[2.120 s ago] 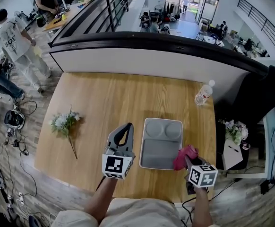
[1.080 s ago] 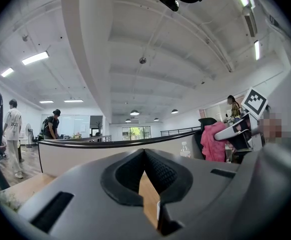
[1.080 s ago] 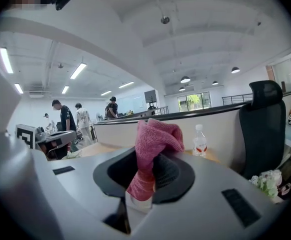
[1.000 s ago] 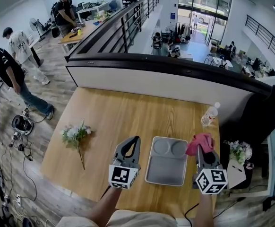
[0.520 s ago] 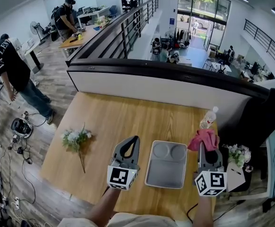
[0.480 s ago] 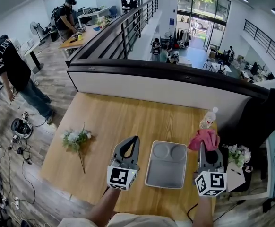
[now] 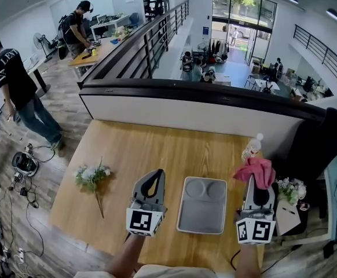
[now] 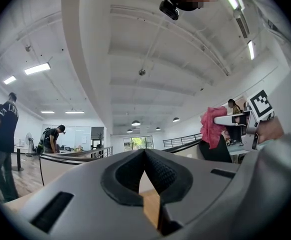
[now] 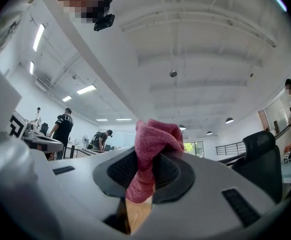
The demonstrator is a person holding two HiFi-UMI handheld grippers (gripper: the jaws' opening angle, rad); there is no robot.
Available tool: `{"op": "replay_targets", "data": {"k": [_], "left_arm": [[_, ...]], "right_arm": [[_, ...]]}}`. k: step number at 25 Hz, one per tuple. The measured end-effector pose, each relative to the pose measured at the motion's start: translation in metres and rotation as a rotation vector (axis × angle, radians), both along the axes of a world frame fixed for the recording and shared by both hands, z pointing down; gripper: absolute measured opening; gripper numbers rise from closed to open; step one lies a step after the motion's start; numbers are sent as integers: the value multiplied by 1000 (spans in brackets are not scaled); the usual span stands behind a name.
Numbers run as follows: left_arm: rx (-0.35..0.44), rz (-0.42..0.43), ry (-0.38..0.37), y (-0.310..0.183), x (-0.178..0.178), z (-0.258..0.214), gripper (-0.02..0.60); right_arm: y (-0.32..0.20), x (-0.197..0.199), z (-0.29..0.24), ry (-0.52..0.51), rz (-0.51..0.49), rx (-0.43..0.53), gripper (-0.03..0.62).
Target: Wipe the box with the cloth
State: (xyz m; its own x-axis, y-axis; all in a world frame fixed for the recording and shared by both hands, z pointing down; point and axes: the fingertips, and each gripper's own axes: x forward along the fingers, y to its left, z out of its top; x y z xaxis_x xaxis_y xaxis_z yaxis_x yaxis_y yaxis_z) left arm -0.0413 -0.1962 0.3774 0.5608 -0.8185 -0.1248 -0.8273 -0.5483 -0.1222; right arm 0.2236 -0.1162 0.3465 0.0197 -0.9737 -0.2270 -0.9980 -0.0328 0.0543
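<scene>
- L claw (image 7: 155, 175), lower centre of head view: pads meet at the tips w/ nothing between; I see it just left of the box (image 7: 201, 214); its own view looks up at the ceiling
- R claw (image 7: 255, 182), lower right: clamped on the pink cloth (image 7: 255, 171); cloth bunches above the pads and a strip hangs down between them in R claw view (image 9: 146, 160)
- Cloth sits right of the box's upper right corner, apart from it; I can't tell how high above the counter (image 7: 157, 146)
- Box: grey, 2 round wells at the far end, 1 big compartment near me; lies flat, bottom centre, between both claws
- Clear bottle (image 7: 251, 147) near the counter's right edge, beyond the cloth; flower bunch (image 7: 91, 175) lies at left, well apart from the box
</scene>
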Motion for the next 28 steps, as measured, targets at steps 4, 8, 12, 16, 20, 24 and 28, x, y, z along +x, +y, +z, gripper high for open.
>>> {"op": "replay_targets", "data": {"k": [4,8,12,16,20,24,28], "left_arm": [[-5,1,0,-2,-1,0,14],[-27,6,3,-2,2,7,14],[-37,4,6,-3,2,10,14],[-34,5,5,-3,3,9,14],[-36,4,4,-3,3,9,14],[-37,4,7,-3,5,12,14],[-38,5,10,-4,5,13,14]], "right_arm": [[-2,-2,6,-23,-17,-26,86],[-3,-1,13,-24,-24,-44,86],[-3,1,15,-34,-20,-53,86],[-3,2,16,-38,-20,-56,86],[-2,1,15,-39,-23,-57,86],[-3,2,17,-42,-25,-57,86],[-3,2,16,-44,-26,-56,86]]}}
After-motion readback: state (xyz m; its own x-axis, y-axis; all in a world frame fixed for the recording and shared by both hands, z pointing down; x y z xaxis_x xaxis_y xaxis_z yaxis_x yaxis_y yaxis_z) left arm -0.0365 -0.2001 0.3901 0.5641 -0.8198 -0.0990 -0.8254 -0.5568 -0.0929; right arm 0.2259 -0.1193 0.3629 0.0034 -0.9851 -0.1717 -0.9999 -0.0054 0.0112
